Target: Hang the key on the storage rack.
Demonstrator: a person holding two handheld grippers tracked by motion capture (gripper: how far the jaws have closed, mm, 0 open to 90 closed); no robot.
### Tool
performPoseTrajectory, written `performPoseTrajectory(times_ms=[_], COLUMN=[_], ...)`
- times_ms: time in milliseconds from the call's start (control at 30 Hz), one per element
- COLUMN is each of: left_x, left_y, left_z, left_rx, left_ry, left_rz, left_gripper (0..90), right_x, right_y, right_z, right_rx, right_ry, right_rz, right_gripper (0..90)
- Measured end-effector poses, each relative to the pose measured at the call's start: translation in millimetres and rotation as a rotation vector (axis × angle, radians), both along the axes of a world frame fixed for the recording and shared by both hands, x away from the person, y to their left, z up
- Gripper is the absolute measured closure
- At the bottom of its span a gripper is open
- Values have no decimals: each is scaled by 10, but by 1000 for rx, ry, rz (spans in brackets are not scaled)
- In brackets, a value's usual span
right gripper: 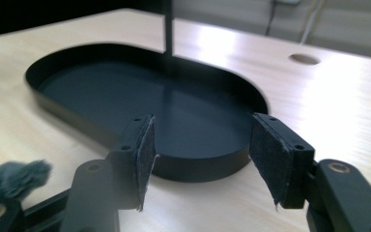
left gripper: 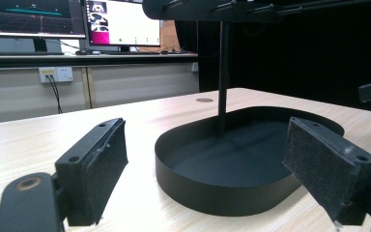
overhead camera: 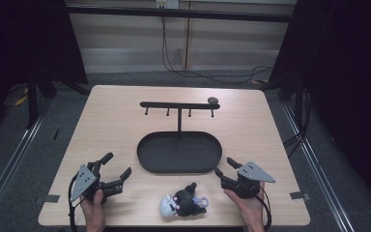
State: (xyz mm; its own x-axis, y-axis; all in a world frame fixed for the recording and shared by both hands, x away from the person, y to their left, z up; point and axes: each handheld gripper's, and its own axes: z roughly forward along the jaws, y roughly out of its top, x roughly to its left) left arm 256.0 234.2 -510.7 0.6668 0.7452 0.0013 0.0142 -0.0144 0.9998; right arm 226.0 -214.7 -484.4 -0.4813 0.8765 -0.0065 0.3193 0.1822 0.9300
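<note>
The person's forearms are cut off at the bottom edge of the high view, so little more than the two hands shows. The left hand (overhead camera: 93, 205) holds the left claw (overhead camera: 117, 169) with its jaws spread wide and nothing between them; the right hand (overhead camera: 248, 205) holds the right claw (overhead camera: 224, 166), also parted and empty. Both sit low over the pale wood-grain counter (overhead camera: 111, 121), near its front edge, each topped by a grey three-cornered plate.

Between them, just off the front edge, lies a small plush toy (overhead camera: 183, 200), dark and furry with a white patch on its left and a pale purplish bit on its right; its exact shape is hard to make out. In the right gripper view a blurred grey tuft (right gripper: 14, 180) of it shows at the lower left, partly cut off.

Behind the toy, mid-counter, stands a matte black oval tray (overhead camera: 147, 162) with a low upright rim. A thin black post (overhead camera: 179, 120) rises from its far side and carries a horizontal bar (overhead camera: 174, 105) with four short pegs hanging beneath and a dark round knob (overhead camera: 213, 100) at its right end. In the left gripper view the bar is cropped by the top edge.

The jaw pads (left gripper: 108, 159) look like coarse black foam, slightly frayed at the corners.
</note>
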Motion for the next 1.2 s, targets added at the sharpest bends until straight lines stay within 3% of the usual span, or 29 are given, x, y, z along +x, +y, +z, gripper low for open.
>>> performPoseTrajectory(times_ms=[167,267,333,500,633,700,833,933,1100,1200], left_x=[1,0,0,0,1,0,0,0,0,0], left_y=[-1,0,0,0,-1,0,0,0,-2,0], left_z=[-1,0,0,0,-1,0,0,0,-1,0], left_rx=[-1,0,0,0,-1,0,0,0,-1,0], left_ry=[-1,0,0,0,-1,0,0,0,0,0], left_rz=[0,0,0,0,0,0,0,0,0,0], left_gripper=[152,153,153,153,153,153,153,153,153,153], right_x=[54,62,96,174,219,242,311,354,398,415], right_y=[21,23,27,94,179,210,259,305,369,415], right_z=[81,165,230,366,432,463,506,497,478,492], right_rx=[-2,-37,-55,-84,-136,-173,-203,-213,-215,-233], right_ry=[86,101,144,191,235,258,349,416,489,502], right_rz=[70,91,140,221,269,284,367,414,472,484], right_gripper=[429,437,431,437,436,477,494,454,468,443])
